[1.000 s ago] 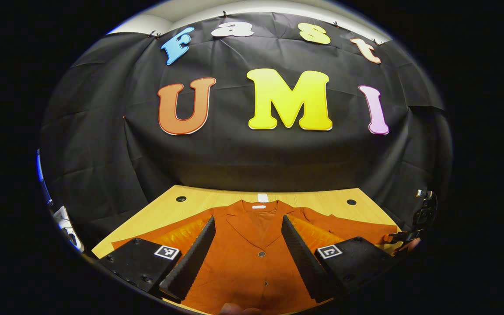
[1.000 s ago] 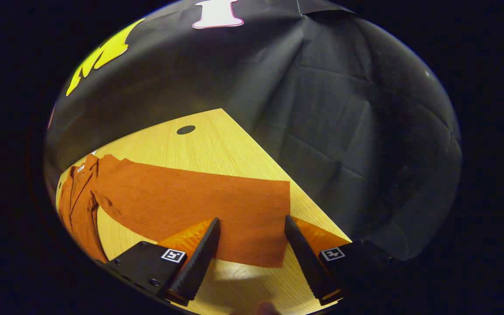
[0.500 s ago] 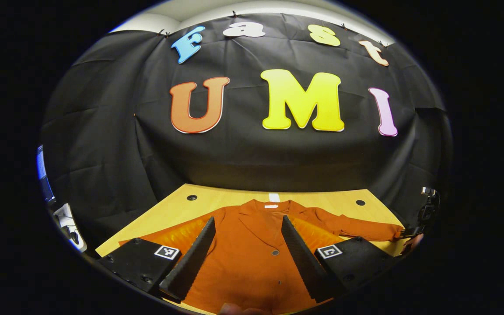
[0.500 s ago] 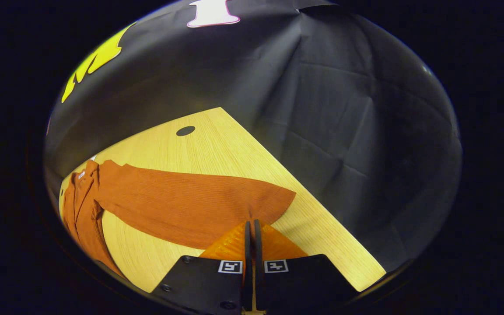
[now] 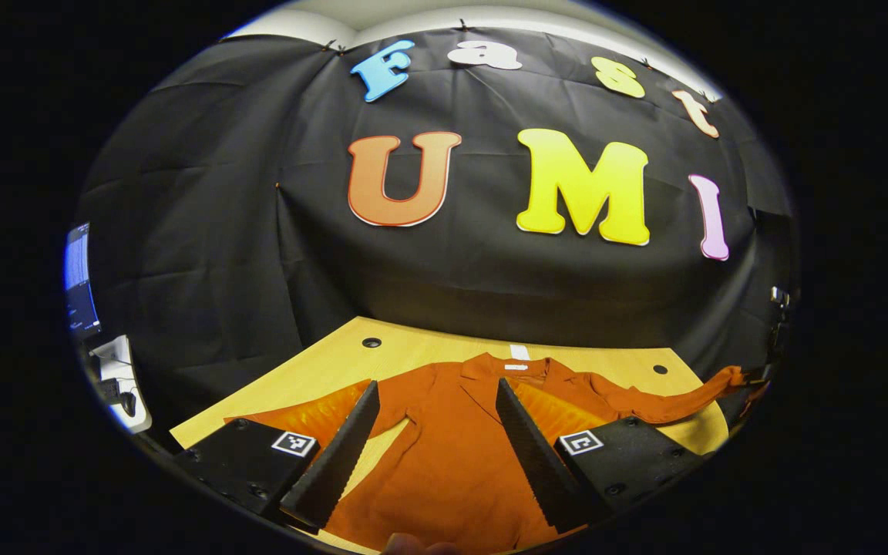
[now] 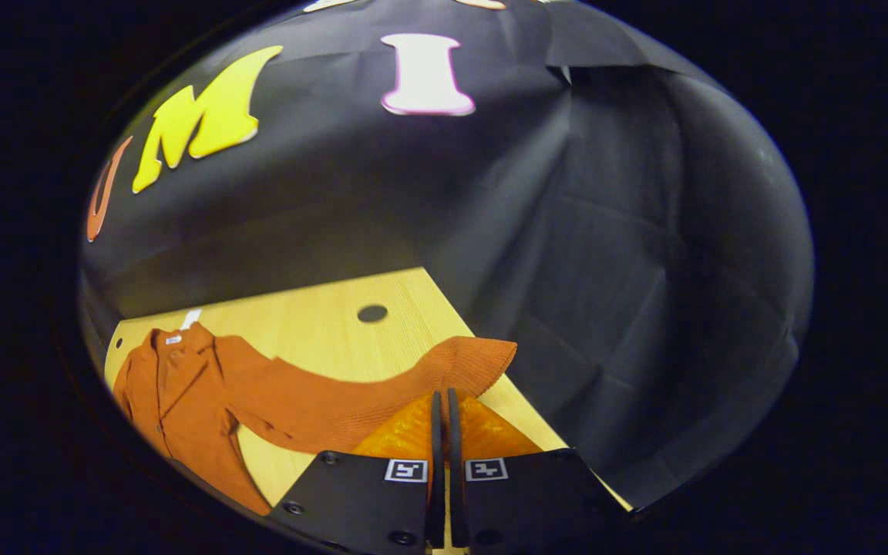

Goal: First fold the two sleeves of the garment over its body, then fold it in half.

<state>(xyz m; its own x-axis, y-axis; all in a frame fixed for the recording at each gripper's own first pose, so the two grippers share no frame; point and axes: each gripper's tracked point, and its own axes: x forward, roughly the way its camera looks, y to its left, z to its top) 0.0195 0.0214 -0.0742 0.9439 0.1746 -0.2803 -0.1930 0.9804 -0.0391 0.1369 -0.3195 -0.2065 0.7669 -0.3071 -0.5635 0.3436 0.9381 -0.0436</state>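
In the right gripper view the right gripper (image 6: 441,416) has its two fingers pressed together on the cuff end of the right sleeve (image 6: 382,389), with the ribbed cloth pinched at the tips and no gap showing between them. The cuff flares just past the fingertips, raised off the table (image 6: 313,320), and the sleeve runs in a sagging arc away to the left, down to the shoulder of the garment (image 6: 174,393). Beyond it the rust-orange garment lies on the wooden table with its collar (image 6: 182,347) toward the far edge and a small white tag at the neck. A dark round hole (image 6: 372,313) sits in the tabletop behind the lifted sleeve, well apart from the collar

In the left gripper view the left gripper (image 5: 436,408) hangs with its fingers spread wide and nothing between them; the garment's front (image 5: 452,462) lies flat below and between the two fingers, untouched as far as one can tell. The left sleeve (image 5: 390,393) stretches out past the left finger along the table. Farther on, the collar and white tag lie near the far edge, and the right sleeve rises to the right edge of the view, where its cuff (image 5: 725,378) is held up off the wood. No containers stand on the table. Behind everything hangs the black cloth wall (image 5: 197,254)
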